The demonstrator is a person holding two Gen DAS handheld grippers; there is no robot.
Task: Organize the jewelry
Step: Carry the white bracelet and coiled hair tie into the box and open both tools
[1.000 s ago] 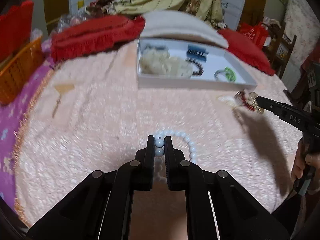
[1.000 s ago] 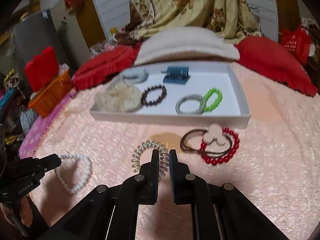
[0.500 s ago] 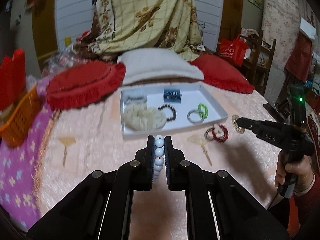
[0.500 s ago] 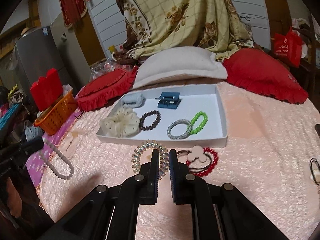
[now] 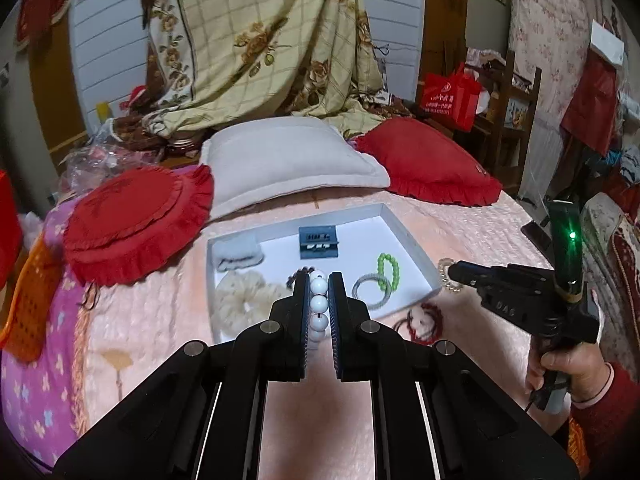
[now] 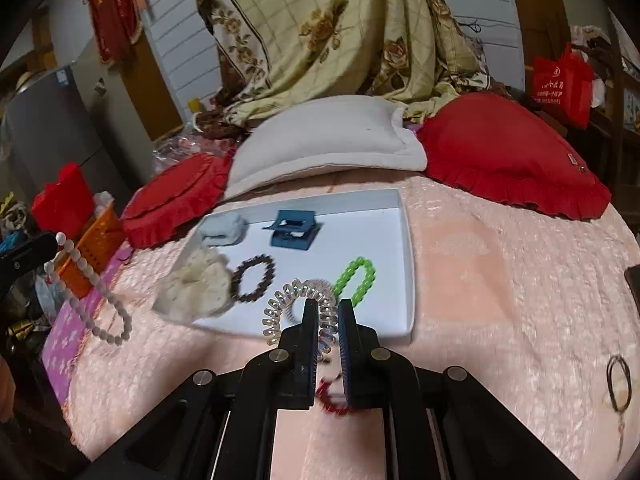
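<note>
My left gripper (image 5: 319, 312) pinches the white bead bracelet (image 5: 319, 305), lifted before the white tray (image 5: 408, 246). My right gripper (image 6: 328, 320) pinches the clear spiral hair tie (image 6: 298, 306), raised over the tray's near edge.

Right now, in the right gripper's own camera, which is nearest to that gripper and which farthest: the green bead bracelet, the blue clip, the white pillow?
From the right gripper:
1. Green bead bracelet, just ahead, in the white tray's near part.
2. Blue clip, at the tray's far end.
3. White pillow, beyond the tray.
</note>
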